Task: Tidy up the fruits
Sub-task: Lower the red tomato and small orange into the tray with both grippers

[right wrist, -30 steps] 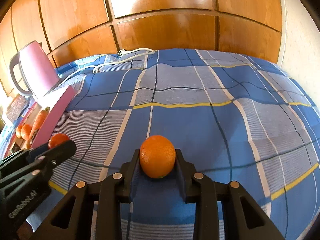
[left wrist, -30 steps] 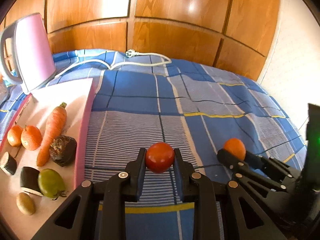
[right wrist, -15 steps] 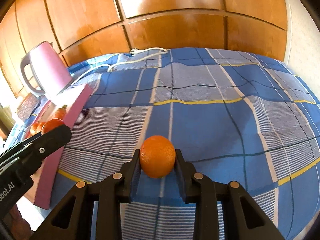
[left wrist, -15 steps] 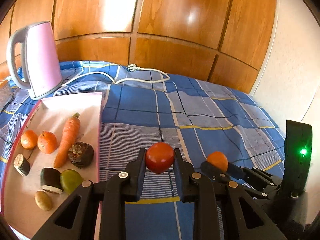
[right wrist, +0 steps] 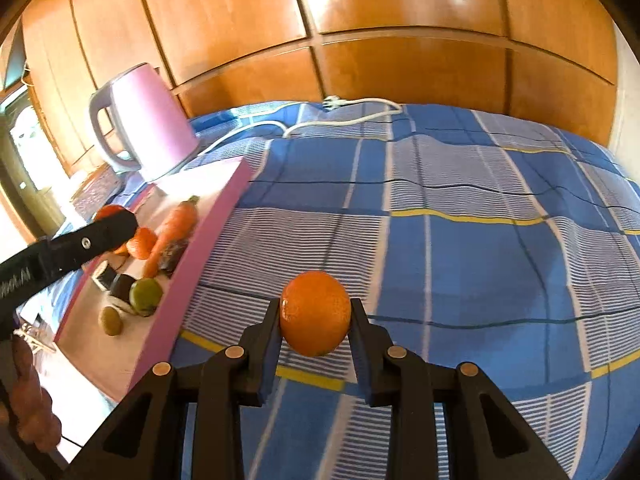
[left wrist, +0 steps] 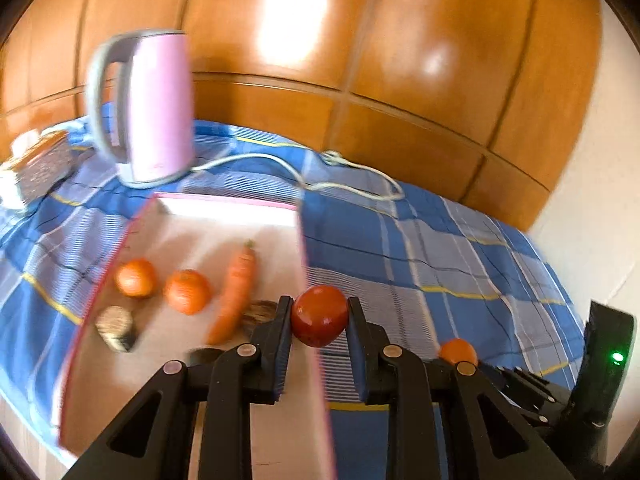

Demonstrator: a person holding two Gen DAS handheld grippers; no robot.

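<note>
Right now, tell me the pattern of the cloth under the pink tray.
Blue plaid cloth with thin yellow and dark lines; clearest in the right wrist view.

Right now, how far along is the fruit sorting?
Done: two oranges, a carrot and more already lie in the pink tray. In hand: left claw grips a tomato, right claw an orange. Left: place both.

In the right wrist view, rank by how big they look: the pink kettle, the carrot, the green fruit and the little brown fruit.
1. pink kettle
2. carrot
3. green fruit
4. little brown fruit
</note>
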